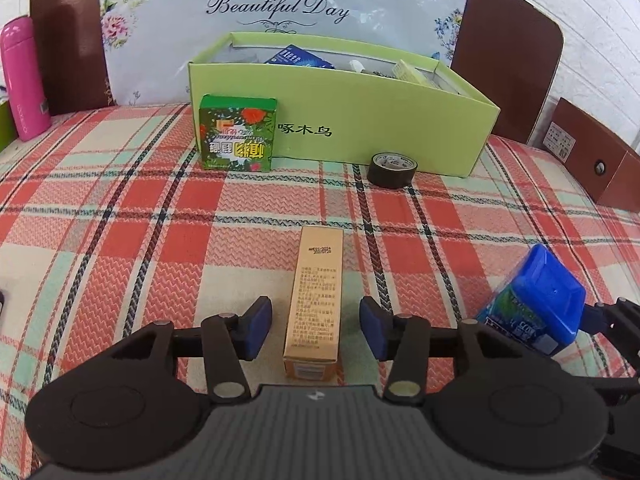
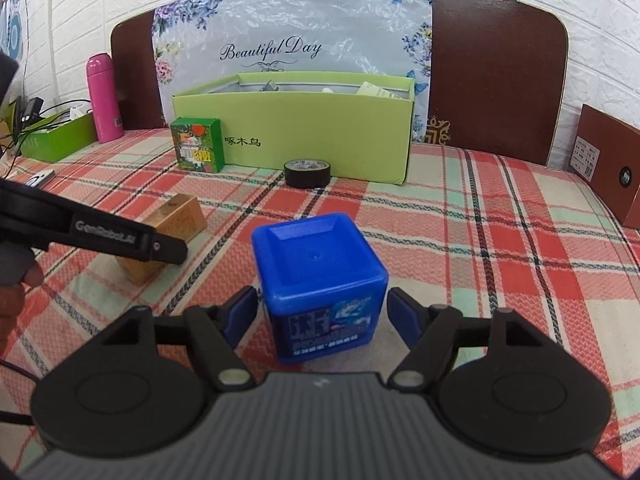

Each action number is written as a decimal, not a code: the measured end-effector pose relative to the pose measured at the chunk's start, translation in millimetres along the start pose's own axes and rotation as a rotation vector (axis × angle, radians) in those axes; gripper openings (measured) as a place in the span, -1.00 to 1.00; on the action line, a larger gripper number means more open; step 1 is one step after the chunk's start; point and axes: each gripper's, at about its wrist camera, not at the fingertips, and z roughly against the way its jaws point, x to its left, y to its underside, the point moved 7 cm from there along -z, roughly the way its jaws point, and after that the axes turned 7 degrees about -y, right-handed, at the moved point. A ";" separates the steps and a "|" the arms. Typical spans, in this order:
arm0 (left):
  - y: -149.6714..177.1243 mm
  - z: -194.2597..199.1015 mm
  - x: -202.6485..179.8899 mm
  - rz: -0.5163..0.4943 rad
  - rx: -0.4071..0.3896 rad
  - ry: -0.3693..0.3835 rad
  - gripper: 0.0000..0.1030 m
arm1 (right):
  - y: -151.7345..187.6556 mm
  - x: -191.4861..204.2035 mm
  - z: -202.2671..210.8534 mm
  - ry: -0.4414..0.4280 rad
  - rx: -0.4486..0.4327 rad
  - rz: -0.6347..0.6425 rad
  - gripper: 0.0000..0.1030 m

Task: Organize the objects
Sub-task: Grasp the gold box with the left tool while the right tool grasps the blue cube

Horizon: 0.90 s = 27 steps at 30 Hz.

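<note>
Beside green box (image 1: pixel 344 120): tape roll (image 1: pixel 393 170), carton (image 1: pixel 238 133).

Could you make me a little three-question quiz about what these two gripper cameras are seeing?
1. True or false: the left gripper is squeezing the gold box.
2. What sits between the right gripper's pads? A) black tape roll B) blue container C) pink bottle
3. What leans against the light green box at its left end?

Key: 1 false, pads clear of it. 2 B. 3 the small green carton.
</note>
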 end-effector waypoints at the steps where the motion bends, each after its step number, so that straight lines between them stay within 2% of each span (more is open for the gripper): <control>1: -0.5 -0.7 -2.2 -0.014 -0.002 -0.004 0.05 | 0.4 0.7 0.3 -0.003 0.002 -0.003 0.39; 15: 1.7 -0.7 -9.6 -0.067 -0.010 -0.009 0.02 | 0.7 5.7 -5.7 -0.023 -0.010 -0.036 0.39; 18: 2.5 0.1 -9.9 -0.073 -0.010 -0.002 -0.11 | 1.9 8.9 -9.3 -0.029 0.000 -0.035 0.33; 19: 2.8 0.6 -9.8 -0.072 -0.010 0.000 -0.18 | 2.7 9.8 -10.5 -0.031 0.007 -0.035 0.18; 20: 3.1 1.0 -9.7 -0.072 -0.008 0.003 -0.25 | 3.1 10.2 -11.7 -0.034 0.013 -0.034 0.11; 22: 3.7 1.8 -8.7 -0.070 -0.007 0.004 -0.31 | 3.2 12.0 -11.7 -0.032 0.013 -0.030 0.11; 25: 4.7 3.2 -7.4 -0.061 -0.006 -0.002 -0.52 | 3.2 12.7 -11.7 -0.031 0.015 -0.028 0.11; 27: 5.3 4.6 -6.1 -0.051 -0.002 0.004 -0.52 | 3.1 13.4 -11.3 -0.030 0.016 -0.030 0.11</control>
